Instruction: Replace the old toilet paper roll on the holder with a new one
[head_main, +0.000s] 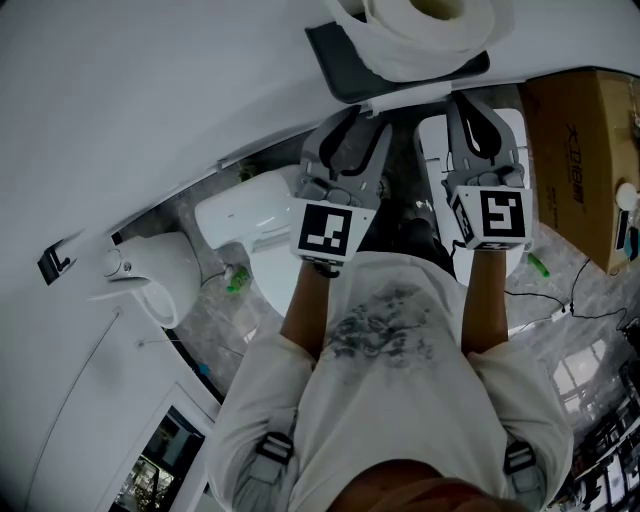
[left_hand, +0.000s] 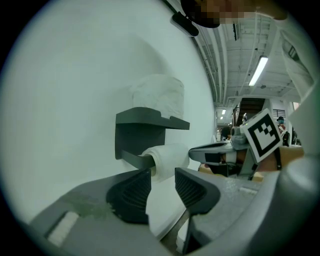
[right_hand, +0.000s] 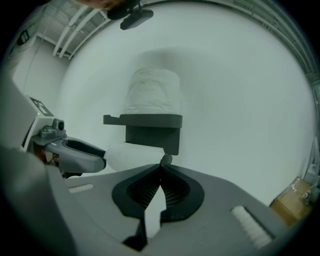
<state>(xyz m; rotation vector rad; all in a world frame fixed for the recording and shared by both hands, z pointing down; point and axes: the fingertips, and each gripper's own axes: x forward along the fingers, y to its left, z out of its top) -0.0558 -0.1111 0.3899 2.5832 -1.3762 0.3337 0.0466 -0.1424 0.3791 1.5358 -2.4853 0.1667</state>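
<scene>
The left tongs (left_hand: 161, 174) stand open, lined up on the thin old roll (left_hand: 167, 157) hanging on the bar (left_hand: 132, 159) beneath the wall holder (left_hand: 140, 137), apparently poised to draw it off; whether the tips touch paper is unclear. The right tongs (right_hand: 161, 166), closed and empty, wait beside the bar, while the new roll (right_hand: 151, 90) stands on the holder's top shelf (right_hand: 145, 119), handy for the swap.

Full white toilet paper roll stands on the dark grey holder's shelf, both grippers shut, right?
Not both: the left gripper view shows the left gripper open, jaws apart. The right gripper is shut, and the roll is on the shelf.
</scene>
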